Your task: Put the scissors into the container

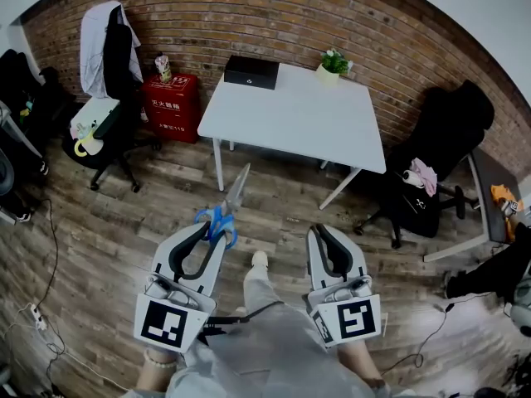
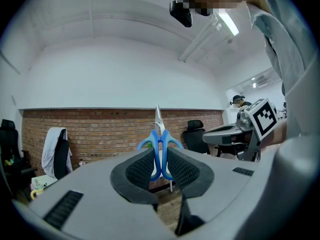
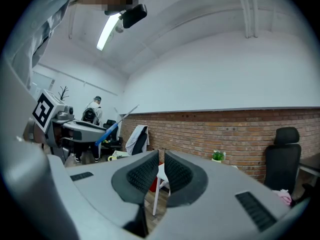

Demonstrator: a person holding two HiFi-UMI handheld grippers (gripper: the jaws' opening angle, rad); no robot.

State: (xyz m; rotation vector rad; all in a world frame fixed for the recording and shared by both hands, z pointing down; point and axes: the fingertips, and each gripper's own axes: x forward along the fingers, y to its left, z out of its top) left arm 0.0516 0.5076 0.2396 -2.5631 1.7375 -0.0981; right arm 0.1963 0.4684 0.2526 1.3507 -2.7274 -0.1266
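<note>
Left gripper (image 1: 216,232) clamps blue-handled steel scissors (image 1: 228,204), still far from the black rectangular container (image 1: 250,71); right gripper (image 1: 322,230) is closed and empty.

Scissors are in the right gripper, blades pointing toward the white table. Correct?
Not quite. The scissors are in the left gripper, which is clamped on their blue handles, as the left gripper view shows. The right gripper has nothing between its jaws. The blades do point toward the white table.
</note>
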